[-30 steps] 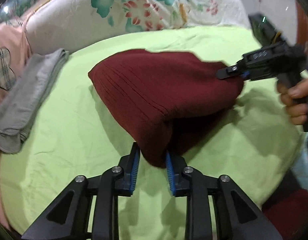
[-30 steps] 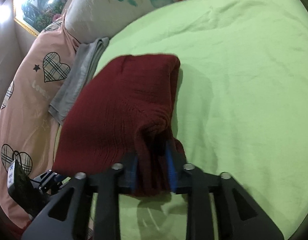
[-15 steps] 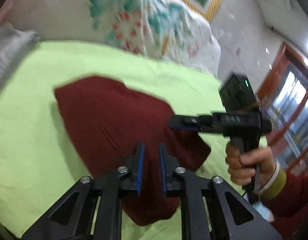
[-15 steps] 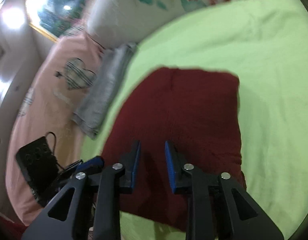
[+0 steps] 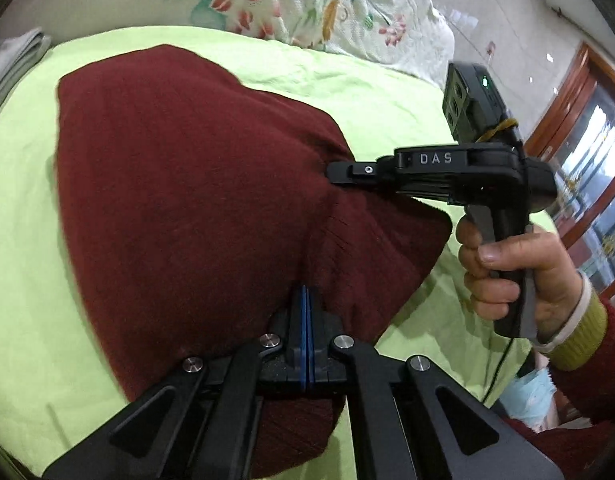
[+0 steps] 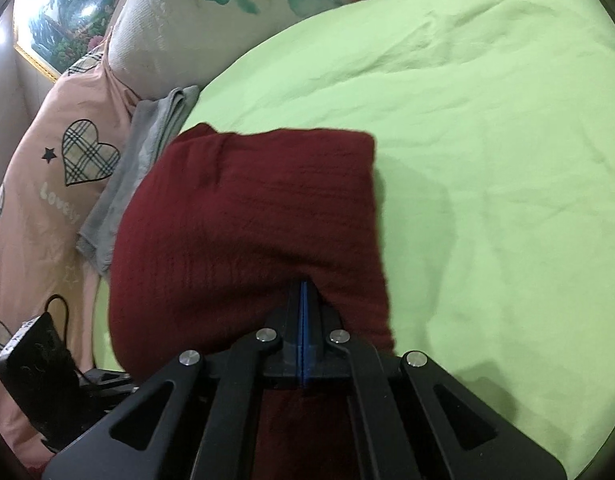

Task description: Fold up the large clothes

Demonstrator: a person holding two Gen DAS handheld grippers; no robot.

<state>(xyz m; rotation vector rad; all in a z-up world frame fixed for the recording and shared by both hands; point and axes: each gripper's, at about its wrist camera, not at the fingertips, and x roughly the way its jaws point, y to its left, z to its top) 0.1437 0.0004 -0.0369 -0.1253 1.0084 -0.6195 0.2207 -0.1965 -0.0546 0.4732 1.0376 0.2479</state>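
The sweater (image 5: pixel 195 200) lay on the green sheet (image 5: pixel 23 280), already folded into a thick, roughly square bundle. The left gripper (image 5: pixel 306 312) had its jaws fully together, blue pads meeting, tips pressed down onto the sweater's near edge; no cloth showed between the pads. The right gripper (image 6: pixel 303 304) looked the same: jaws together, tips resting on the knit, nothing visibly pinched. In the left view the right gripper's tip touched the sweater's right side, with the person's hand (image 5: pixel 515 272) on the handle. A folded grey garment (image 6: pixel 147 168) lay beside the pillows (image 6: pixel 179 32), touching the sweater's far left corner or just beside it; I couldn't tell which. Judging by this, the folding was mostly done; what seemed left was patting flat, maybe one more fold, or moving it beside the grey piece.
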